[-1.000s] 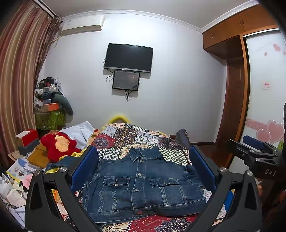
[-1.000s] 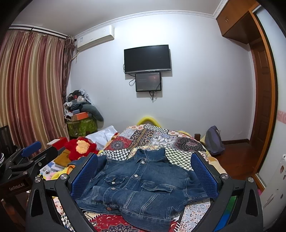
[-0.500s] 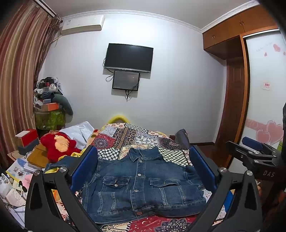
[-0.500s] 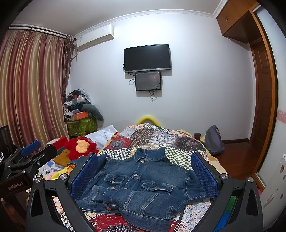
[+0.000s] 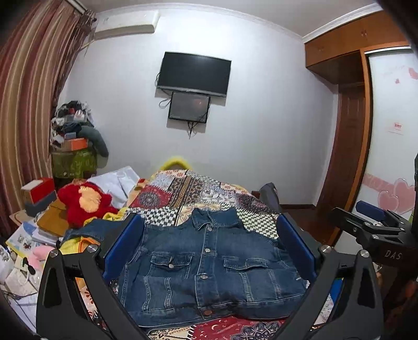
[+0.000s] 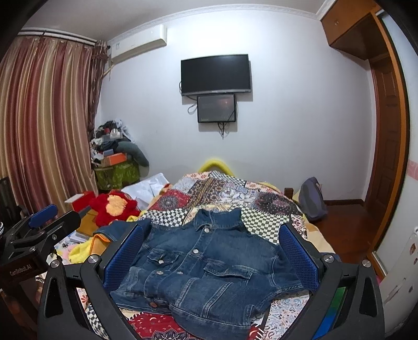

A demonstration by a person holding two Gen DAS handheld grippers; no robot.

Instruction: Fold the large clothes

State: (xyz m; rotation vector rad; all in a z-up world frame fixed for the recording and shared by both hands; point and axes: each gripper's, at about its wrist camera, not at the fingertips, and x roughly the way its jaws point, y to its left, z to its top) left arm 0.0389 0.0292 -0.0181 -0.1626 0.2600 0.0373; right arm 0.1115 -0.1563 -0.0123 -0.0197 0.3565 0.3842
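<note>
Both claws spread wide w/ nothing held: left gripper point(image 5: 209, 248), marked "GenRobot.AI", and right gripper point(image 6: 209, 251), marked "DAS", frame denim jacket point(image 5: 209, 266) center-frame.

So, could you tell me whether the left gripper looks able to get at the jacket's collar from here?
Probably yes: the left gripper is open and empty, and the jacket lies flat with nothing over its collar.

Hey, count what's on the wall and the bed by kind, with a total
Denim jacket: 1
Wall screens: 2, the TV and smaller screen
Air conditioner: 1
Red plush toy: 1
Total: 5
</note>
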